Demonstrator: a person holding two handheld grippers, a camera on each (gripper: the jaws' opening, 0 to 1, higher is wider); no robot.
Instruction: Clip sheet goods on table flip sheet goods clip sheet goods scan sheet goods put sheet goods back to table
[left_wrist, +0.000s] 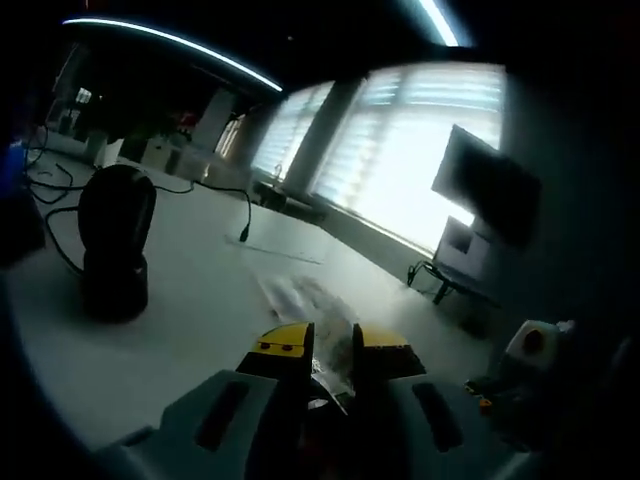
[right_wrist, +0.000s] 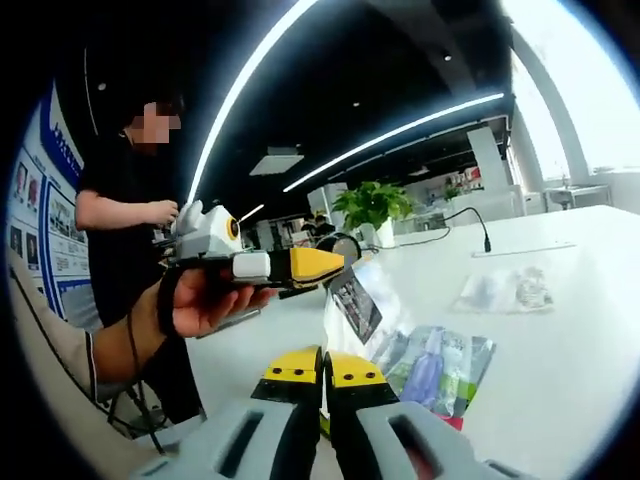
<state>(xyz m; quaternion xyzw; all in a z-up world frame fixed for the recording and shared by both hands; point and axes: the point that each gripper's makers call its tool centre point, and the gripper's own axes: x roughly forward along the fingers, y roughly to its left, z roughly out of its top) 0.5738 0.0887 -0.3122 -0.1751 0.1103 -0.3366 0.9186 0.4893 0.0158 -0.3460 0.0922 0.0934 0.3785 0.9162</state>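
Observation:
My left gripper (left_wrist: 333, 352) is shut on a clear plastic sheet packet (left_wrist: 335, 368) that sticks up between its yellow tips. In the right gripper view a hand holds that left gripper (right_wrist: 335, 268) up above the white table (right_wrist: 580, 330), and the packet (right_wrist: 355, 300), with a dark card inside, hangs from its tips. My right gripper (right_wrist: 323, 368) sits low in front with its jaws together and nothing visible between them. Another packet with a blue item (right_wrist: 435, 365) lies flat just beyond it. A black scanner (left_wrist: 115, 245) stands on the table to the left.
A further clear packet (right_wrist: 505, 290) lies farther out on the table, also visible as a pale packet (left_wrist: 300, 292). A black cable (left_wrist: 215, 190) trails across the far side. A person in black (right_wrist: 125, 200) stands at the left. A potted plant (right_wrist: 375, 205) is behind.

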